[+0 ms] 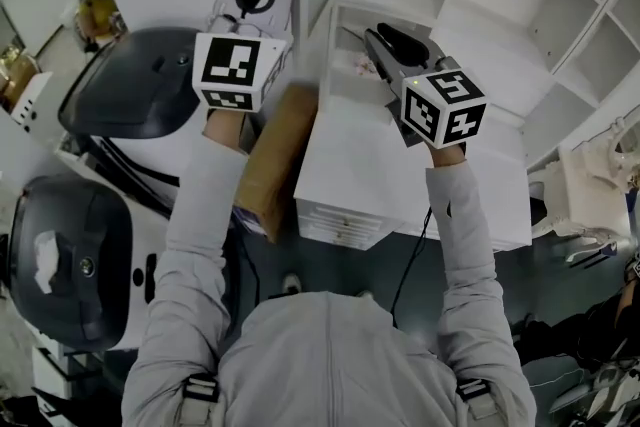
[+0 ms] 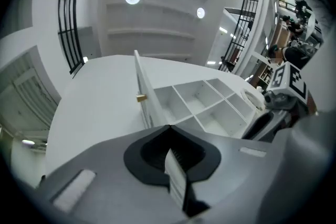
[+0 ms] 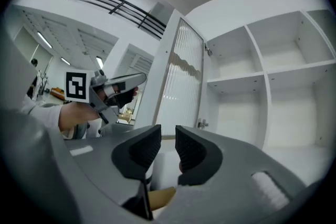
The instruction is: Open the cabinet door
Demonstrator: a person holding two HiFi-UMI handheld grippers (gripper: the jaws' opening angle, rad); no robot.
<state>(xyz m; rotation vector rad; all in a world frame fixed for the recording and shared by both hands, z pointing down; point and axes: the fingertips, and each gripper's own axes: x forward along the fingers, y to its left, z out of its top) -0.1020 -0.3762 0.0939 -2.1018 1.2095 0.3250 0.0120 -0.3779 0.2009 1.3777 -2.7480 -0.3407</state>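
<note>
**Cabinet door [image 3: 181, 78] stands open, no gripper on it**

In the R gripper view the door, w/ its ribbed panel, stands at 12 o'clock, turned out on its hinges [image 3: 208, 51]. The bare shelves of the cabinet [image 3: 273, 86] lie at 2 to 3 o'clock. In the L gripper view the door shows edge-on at 11 o'clock, w/ a small brass knob [image 2: 140, 97] on it. The task looks nearly or fully done.

The L gripper [image 2: 168, 131] has its jaws pressed together w/ nothing btw. them, and it does not touch the knob. The R gripper [image 3: 168, 134] has its jaws spread a little. Only white surface shows through the gap, so it pinches nothing.

What could go wrong:
- Nothing holds the door, so it may drift back toward closed.
- If the person wants it wider, the L jaws must spread first. Closed jaws can only push at the knob and will probably slip off.
- The R gripper points beside the door. A door that swings back could strike it, and a hard knock may harm the ribbed panel, which is probably glass.
- Forcing the door past its limit would strain the hinges.
</note>
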